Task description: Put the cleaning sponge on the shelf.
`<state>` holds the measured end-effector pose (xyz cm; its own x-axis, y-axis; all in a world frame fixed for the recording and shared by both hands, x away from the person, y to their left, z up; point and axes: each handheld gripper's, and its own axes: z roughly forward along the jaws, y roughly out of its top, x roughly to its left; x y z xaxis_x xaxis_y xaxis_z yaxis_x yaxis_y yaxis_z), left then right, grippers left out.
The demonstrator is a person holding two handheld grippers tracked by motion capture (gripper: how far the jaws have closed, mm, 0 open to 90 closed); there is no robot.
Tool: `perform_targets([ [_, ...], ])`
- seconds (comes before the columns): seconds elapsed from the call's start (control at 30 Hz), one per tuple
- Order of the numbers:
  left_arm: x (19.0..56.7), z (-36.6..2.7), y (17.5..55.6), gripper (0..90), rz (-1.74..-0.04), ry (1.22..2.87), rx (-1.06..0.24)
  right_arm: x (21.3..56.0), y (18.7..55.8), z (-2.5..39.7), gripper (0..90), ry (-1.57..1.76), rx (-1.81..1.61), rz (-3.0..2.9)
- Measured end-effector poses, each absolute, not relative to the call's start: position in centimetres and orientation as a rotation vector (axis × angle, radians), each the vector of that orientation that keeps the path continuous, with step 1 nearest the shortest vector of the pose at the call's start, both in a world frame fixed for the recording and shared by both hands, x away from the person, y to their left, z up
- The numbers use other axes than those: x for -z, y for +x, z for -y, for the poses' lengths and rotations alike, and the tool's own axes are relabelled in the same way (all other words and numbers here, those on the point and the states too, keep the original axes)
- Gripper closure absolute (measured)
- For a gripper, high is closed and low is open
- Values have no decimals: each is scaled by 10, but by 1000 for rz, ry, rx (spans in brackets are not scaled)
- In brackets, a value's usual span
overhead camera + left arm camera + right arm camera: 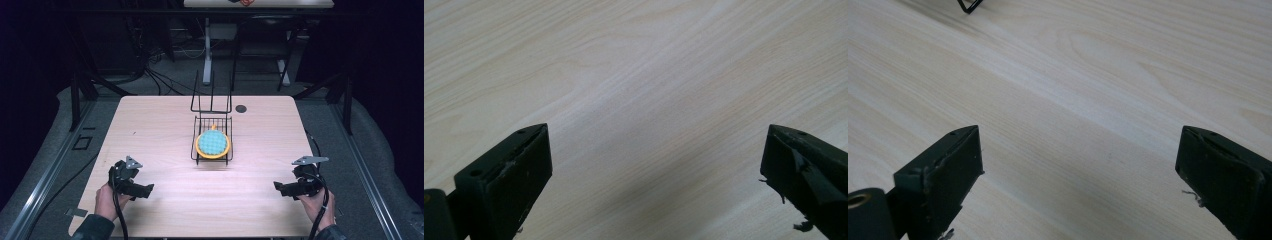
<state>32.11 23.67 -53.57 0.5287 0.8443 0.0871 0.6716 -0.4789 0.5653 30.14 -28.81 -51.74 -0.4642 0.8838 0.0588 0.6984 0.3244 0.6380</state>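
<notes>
Left gripper [148,190]: I hold it low at the near left of the table [150,130], jaws spread wide, nothing between them, only bare wood below.
Right gripper [278,186]: near right, also spread wide and empty, pointing inward.
Step in hand: I judge it is the reach toward the centre; I should bring both grippers in slowly and level, and keep the jaws wide.
Wire rack [212,140]: middle of the table, well apart from both grippers.
Plate [213,143]: blue and orange, lying in the rack.
</notes>
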Motion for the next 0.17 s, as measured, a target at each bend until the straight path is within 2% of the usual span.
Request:
perform_targets([
  [0.17, 536, -236, 322, 2, -1226, 2310, -489, 519, 302, 287, 53, 1426, -891, -2303],
])
